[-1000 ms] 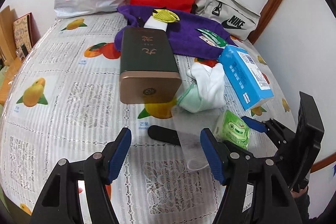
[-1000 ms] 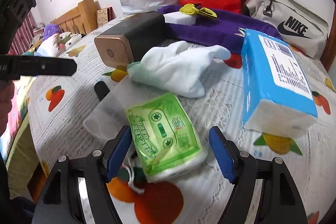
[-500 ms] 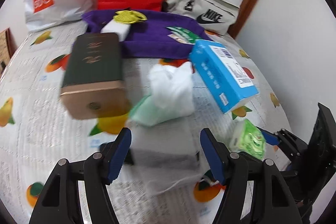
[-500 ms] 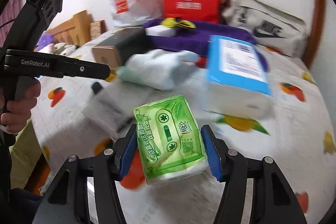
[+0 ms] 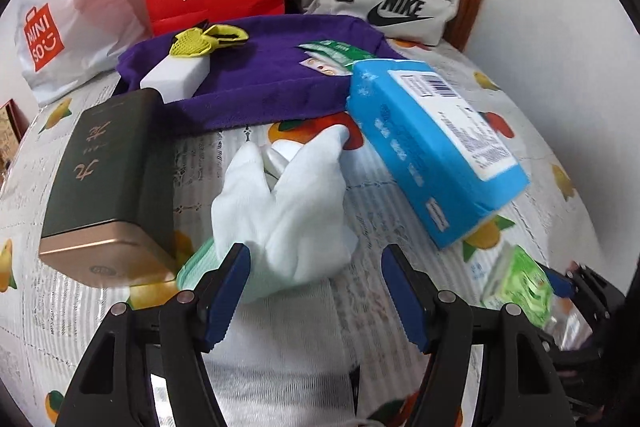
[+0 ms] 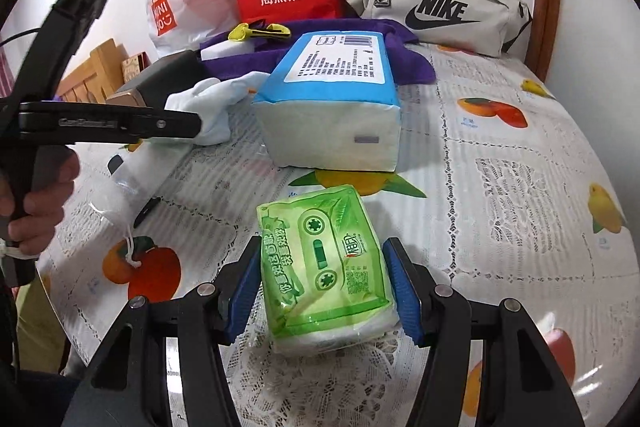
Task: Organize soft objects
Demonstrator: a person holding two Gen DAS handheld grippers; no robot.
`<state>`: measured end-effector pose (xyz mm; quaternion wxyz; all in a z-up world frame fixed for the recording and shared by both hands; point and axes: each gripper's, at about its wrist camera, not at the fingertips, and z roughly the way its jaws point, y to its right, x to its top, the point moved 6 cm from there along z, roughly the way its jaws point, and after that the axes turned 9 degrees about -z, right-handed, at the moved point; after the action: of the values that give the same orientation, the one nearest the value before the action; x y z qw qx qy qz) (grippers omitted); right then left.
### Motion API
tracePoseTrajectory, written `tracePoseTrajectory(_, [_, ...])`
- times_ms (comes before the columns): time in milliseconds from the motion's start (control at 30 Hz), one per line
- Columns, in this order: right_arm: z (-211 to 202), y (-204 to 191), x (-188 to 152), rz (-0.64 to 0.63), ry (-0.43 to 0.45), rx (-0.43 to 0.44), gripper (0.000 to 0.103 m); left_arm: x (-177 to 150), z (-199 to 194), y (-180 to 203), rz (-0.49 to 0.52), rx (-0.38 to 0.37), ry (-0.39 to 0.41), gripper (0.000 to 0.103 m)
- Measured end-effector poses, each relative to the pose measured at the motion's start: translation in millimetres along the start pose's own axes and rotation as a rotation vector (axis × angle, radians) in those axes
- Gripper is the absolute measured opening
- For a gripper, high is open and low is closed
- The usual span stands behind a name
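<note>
Left wrist view: your left gripper [image 5: 316, 291] has its jaws standing well apart with nothing pressed between them; the white sock bundle [image 5: 280, 211] lies just ahead of the blue pads, its mint cuff beside the left one.
Around the socks: a dark tin [image 5: 108, 187] sits to the left, a blue tissue box [image 5: 436, 147] to the right, and a purple towel [image 5: 260, 83] lies behind on the fruit-print tablecloth [image 5: 120, 307].
Far right of this view: the green tissue pack [image 5: 516, 287] shows, blurred, in the other gripper.

Right wrist view: your right gripper [image 6: 320, 291] has closed its jaws over the last second and now the blue pads sit against both long sides of the green tissue pack [image 6: 324, 267].
Pack's place: it lies low over the tablecloth, just in front of the blue tissue box [image 6: 332, 107]; whether it has left the cloth I cannot tell.
Other hand: your left hand [image 6: 36, 203] holds its gripper out over the socks.

Step in hand: the pack looks gripped, the socks only lined up.
Next move: bring the left jaws down around the socks and close gently; carry the pack with a light squeeze, since it will crush easily.
</note>
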<state>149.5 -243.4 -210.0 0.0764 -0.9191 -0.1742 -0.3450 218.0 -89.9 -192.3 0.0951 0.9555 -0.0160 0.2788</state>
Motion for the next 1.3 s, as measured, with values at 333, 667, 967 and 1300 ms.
tracePoseTrajectory(333, [2.8,-0.2,-0.3,0.0,0.001,0.004,0.059,6.6,17.4,0.1,-0.021,0.01,-0.021,0.035])
tracePoseTrajectory(667, [0.2,-1.8,-0.2,0.021,-0.019,-0.02,0.059,4.8,-20.5,-3.6,-0.048,-0.104,0.018,0.012])
tracePoseTrajectory(967, [-4.3,-6.5,-3.8,0.065,-0.056,-0.036,0.057,-19.8,-63.1,-31.3,-0.075,-0.12,0.048,0.011])
tracePoseTrajectory(1300, [-20.4,-8.3,-0.7,0.078,-0.066,-0.075,0.056,-42.2,-95.5,-73.2,-0.153,-0.078,0.094,0.011])
